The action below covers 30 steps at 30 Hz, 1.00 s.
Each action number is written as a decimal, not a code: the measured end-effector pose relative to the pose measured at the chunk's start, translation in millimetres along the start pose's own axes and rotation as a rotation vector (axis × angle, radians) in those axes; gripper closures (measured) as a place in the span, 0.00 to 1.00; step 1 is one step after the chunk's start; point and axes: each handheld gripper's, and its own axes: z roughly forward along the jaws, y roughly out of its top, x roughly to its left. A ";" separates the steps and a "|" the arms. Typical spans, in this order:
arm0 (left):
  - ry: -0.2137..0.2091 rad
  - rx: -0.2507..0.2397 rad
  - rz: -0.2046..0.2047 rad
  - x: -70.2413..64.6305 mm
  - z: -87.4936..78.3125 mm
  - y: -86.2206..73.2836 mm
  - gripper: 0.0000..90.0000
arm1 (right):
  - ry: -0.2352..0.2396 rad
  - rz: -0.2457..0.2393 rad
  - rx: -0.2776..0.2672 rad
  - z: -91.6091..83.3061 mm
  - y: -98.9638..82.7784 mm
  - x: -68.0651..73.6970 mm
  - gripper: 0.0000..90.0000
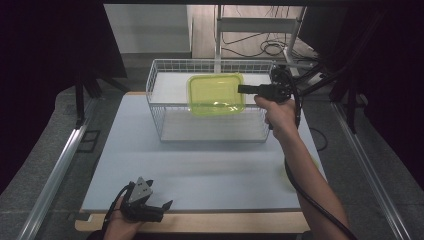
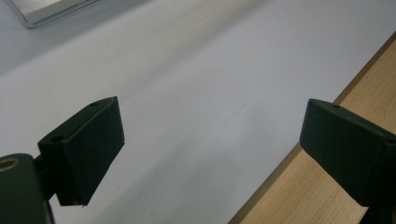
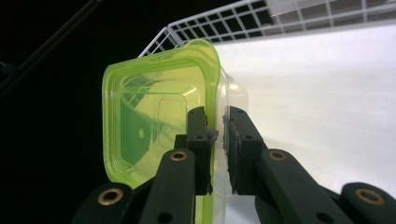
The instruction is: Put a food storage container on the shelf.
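No brand, label or writing can be read anywhere on the yellow-green container (image 1: 216, 94), on the wire basket (image 1: 159, 75) or on either tool. The right tool (image 1: 242, 89) is clenched on the container's rim: in the right gripper view its two black jaws pinch the edge of the translucent yellow-green container (image 3: 154, 116) between them, one jaw on the inside face and one on the clear outer wall. In the high view the container hangs in the air over the white wire basket, near its middle and above the front wall, held only at its right-hand edge and touching nothing else (its shadowed lower edge overlaps the basket's front rim in that view, so I cannot tell how far above the wire it is). It is a rounded rectangle, and its long axis runs left to right across the surface (image 1: 200, 170), in line with the tool that grips it; its broad open face is tipped toward the camera rather than lying level. The left tool (image 1: 152, 205) rests low at the near left edge of the surface, released, its jaws standing wide apart with only the pale surface (image 2: 210, 93) and the wooden edge strip (image 2: 299, 196) between them.
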 end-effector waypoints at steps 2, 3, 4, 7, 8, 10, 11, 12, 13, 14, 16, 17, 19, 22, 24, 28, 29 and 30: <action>-0.001 0.000 0.001 0.0 -0.1 0.0 0.07 | -0.016 0.004 -0.008 2.2 5.6 -0.9 0.89; -0.001 0.000 0.001 0.0 -0.1 0.0 0.07 | -0.016 0.004 -0.008 2.2 5.6 -0.9 0.89; -0.001 0.000 0.001 0.0 -0.1 0.0 0.07 | -0.024 0.006 -0.012 3.4 7.9 -1.2 0.89; 0.000 0.002 0.005 -0.1 0.0 0.0 0.07 | -0.051 0.013 -0.023 8.2 15.6 -3.3 0.89; 0.000 0.002 0.005 -0.1 0.0 0.0 0.07 | -0.051 0.013 -0.023 8.2 15.6 -3.3 0.89; -0.001 0.002 0.008 -0.2 0.0 0.1 0.07 | -0.063 0.023 -0.029 11.3 19.4 -5.4 0.89; -0.001 0.001 0.007 -0.2 0.0 0.0 0.07 | -0.066 0.024 -0.031 12.4 20.4 -6.3 0.89; -0.001 0.002 0.007 -0.2 0.1 0.0 0.07 | -0.070 0.030 -0.033 13.8 21.4 -6.9 0.89; -0.003 0.002 0.007 -0.3 0.2 0.0 0.07 | -0.075 0.033 -0.033 15.0 22.2 -7.4 0.89; -0.003 0.002 0.007 -0.3 0.2 0.0 0.07 | -0.081 0.029 -0.031 16.5 23.1 -8.1 0.89; -0.003 0.002 0.008 -0.4 0.2 0.0 0.07 | -0.090 0.031 -0.029 19.2 23.9 -8.9 0.89; -0.003 0.002 0.008 -0.4 0.2 0.0 0.07 | -0.092 0.033 -0.029 20.5 24.0 -9.4 0.89; -0.004 0.003 0.007 -0.5 0.4 -0.1 0.07 | -0.102 0.031 -0.023 22.6 23.8 -10.4 0.89; -0.005 0.004 0.008 -0.6 0.6 -0.1 0.07 | -0.105 0.042 -0.026 24.2 23.7 -11.8 0.89; -0.005 0.004 0.009 -0.7 0.6 -0.1 0.07 | -0.108 0.040 -0.027 24.5 23.7 -12.1 0.89; -0.007 0.008 0.014 -0.9 0.9 0.1 0.07 | -0.161 0.003 -0.006 27.3 25.0 -10.8 0.84; -0.007 0.008 0.014 -0.9 0.9 0.1 0.07 | -0.181 -0.012 0.000 28.1 25.5 -10.0 0.82; -0.008 0.008 0.015 -1.0 1.0 0.1 0.07 | -0.195 -0.022 0.005 29.2 25.8 -9.4 0.81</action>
